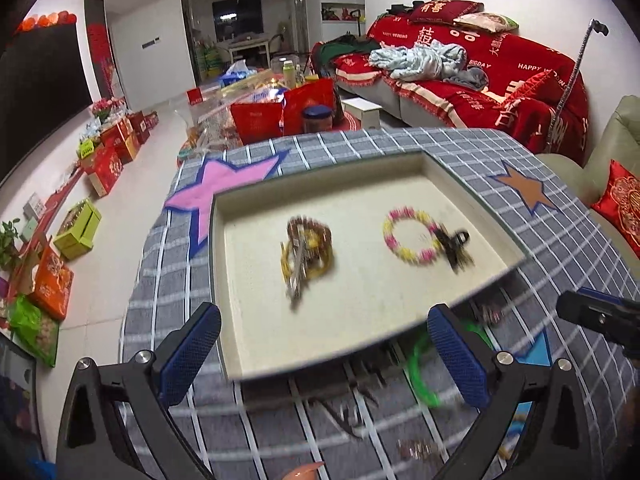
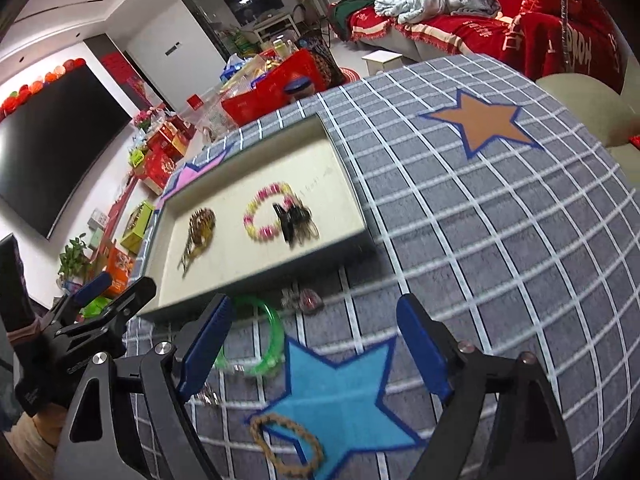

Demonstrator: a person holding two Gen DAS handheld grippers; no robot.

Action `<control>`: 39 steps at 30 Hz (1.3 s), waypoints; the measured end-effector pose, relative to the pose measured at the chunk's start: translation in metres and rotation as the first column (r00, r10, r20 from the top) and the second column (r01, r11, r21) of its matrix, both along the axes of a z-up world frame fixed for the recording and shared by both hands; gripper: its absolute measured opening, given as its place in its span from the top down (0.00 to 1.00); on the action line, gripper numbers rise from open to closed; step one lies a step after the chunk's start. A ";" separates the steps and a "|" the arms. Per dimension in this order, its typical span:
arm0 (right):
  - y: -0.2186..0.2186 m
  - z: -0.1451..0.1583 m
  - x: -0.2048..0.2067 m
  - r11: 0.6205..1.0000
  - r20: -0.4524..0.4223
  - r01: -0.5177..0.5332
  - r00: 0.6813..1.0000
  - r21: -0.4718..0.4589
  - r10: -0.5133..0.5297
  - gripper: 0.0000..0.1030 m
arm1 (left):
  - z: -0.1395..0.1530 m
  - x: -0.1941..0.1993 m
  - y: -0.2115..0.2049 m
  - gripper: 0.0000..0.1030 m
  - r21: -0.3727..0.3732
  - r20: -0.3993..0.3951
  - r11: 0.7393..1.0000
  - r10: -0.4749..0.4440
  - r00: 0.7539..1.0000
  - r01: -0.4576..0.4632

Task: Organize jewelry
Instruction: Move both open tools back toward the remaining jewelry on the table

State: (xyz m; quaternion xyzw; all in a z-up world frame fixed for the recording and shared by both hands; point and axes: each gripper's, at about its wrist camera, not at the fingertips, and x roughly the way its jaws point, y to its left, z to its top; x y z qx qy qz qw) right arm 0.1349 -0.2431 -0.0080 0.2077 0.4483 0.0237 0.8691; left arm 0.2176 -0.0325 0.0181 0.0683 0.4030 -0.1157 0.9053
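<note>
Nearest the right gripper (image 2: 314,344), fingers spread and empty, a braided tan bracelet (image 2: 286,444) lies on a blue star, with a green bangle (image 2: 260,340) just beyond. Left gripper (image 1: 324,356) also gapes empty. Farther on, the cream tray (image 1: 376,320) on the grey checked bench (image 2: 500,240) holds a pink-yellow bead bracelet (image 1: 408,240), black hair clip (image 1: 454,244) and brown beads (image 1: 308,248). Behind, a red sofa throw (image 1: 480,76) reads "HAPPY WEDDING".

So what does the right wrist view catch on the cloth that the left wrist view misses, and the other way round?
Only the right wrist view: a braided tan ring lying on the blue star, clear of the tray.

Only the left wrist view: the whole pink star beyond the tray.

Both: the tray with the pink-and-yellow bracelet and black hair clip inside, and the green bangle still outside.
</note>
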 end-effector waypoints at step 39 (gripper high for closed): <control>0.024 -0.039 -0.070 0.978 -0.124 -0.070 0.991 -0.196 0.046 0.16 | -0.068 -0.055 -0.005 0.00 -0.031 -0.278 0.995 0.085 0.957 -0.098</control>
